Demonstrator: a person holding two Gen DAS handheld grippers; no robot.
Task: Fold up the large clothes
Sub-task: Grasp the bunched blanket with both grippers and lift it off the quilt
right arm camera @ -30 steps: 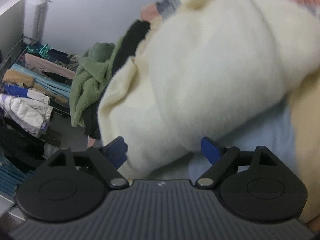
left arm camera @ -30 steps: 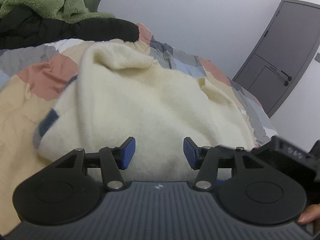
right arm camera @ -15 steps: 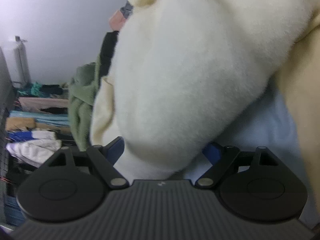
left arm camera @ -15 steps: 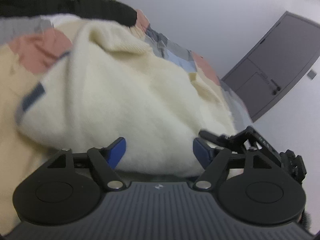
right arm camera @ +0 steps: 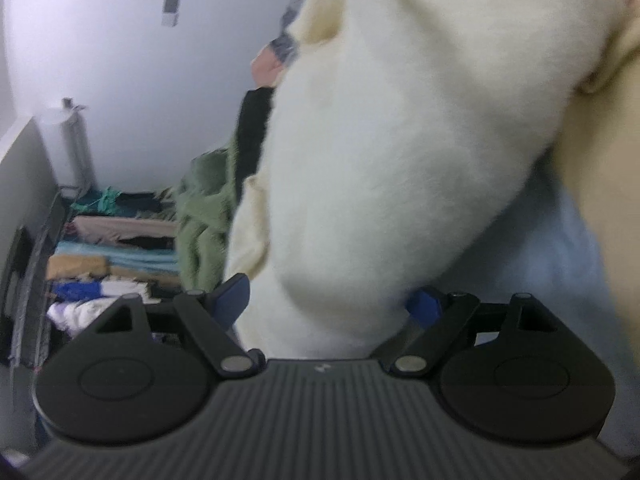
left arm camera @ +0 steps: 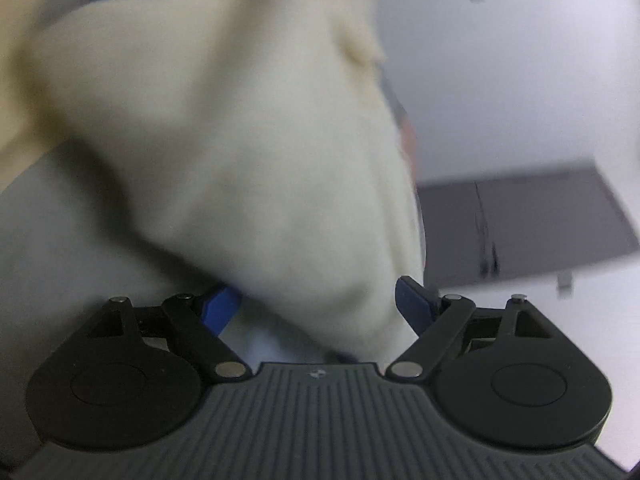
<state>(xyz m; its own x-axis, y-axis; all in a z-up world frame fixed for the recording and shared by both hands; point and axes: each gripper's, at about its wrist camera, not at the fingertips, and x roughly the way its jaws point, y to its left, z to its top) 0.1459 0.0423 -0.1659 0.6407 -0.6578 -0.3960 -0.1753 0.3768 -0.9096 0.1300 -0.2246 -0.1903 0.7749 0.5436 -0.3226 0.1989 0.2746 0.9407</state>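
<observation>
A thick cream sweater [left arm camera: 224, 128] with a dark blue stripe fills most of the blurred left wrist view. Its folded edge lies between the wide-apart blue pads of my left gripper [left arm camera: 318, 304], which is open. In the right wrist view the same cream sweater [right arm camera: 420, 128] bulges between the blue pads of my right gripper [right arm camera: 332, 304], also open, with the fabric reaching down to the gripper body. The sweater rests on a patchwork bedspread [right arm camera: 592, 184].
A green fleece [right arm camera: 204, 216] and a black garment [right arm camera: 250, 128] lie at the bed's far side. An open wardrobe with stacked clothes [right arm camera: 104, 248] stands at the left. A grey door [left arm camera: 532, 220] is at the right of the left wrist view.
Both grippers have pushed in around the sweater's edge and rolled sideways. The left gripper's jaws have opened wider. The left view has become blurred.
</observation>
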